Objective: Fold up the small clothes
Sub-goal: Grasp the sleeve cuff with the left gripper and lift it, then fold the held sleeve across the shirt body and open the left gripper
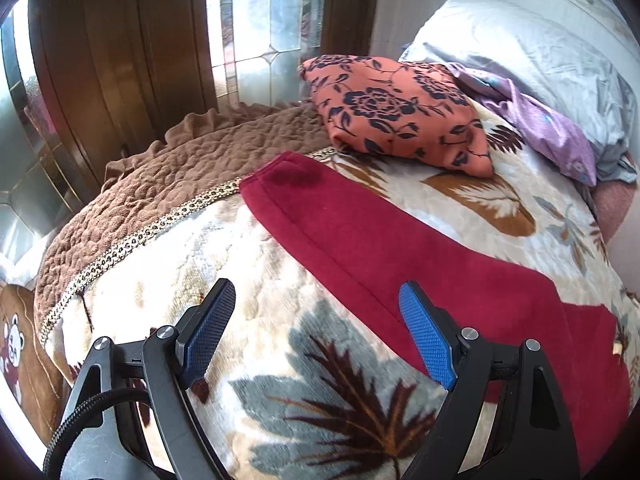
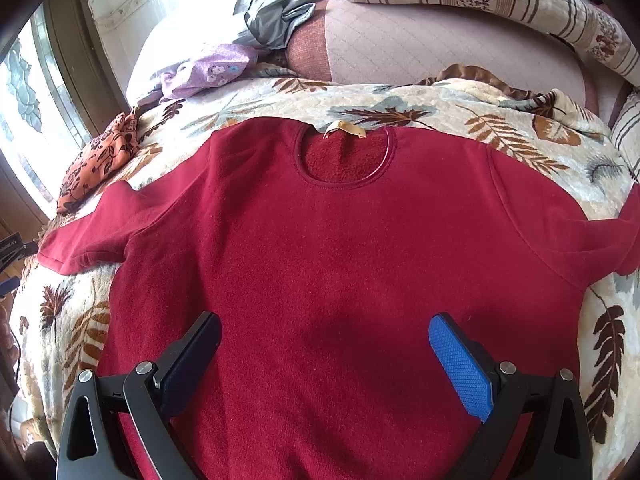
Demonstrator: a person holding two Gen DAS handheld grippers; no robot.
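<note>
- Leaf-patterned blanket [image 2: 400, 104] is covering the bed, with a brown ruffled cover [image 1: 160, 172] lying along its far edge beside wood-framed glass panels [image 1: 264, 20].
- Red sweater [image 2: 340, 264] is lying flat on the blanket, front up, neckline away from the right camera and sleeves spreading to both sides.
- Orange floral cloth [image 1: 400, 112] is sitting folded beyond the sweater's sleeve, near a purple garment [image 1: 552, 132] and a grey pillow [image 1: 520, 48].
- Left tool [image 1: 316, 332] is hovering over the blanket beside the sleeve, its fingers spread apart and holding nothing.
- Right tool [image 2: 324, 364] is hanging over the sweater's lower body, fingers likewise spread wide and gripping nothing.
</note>
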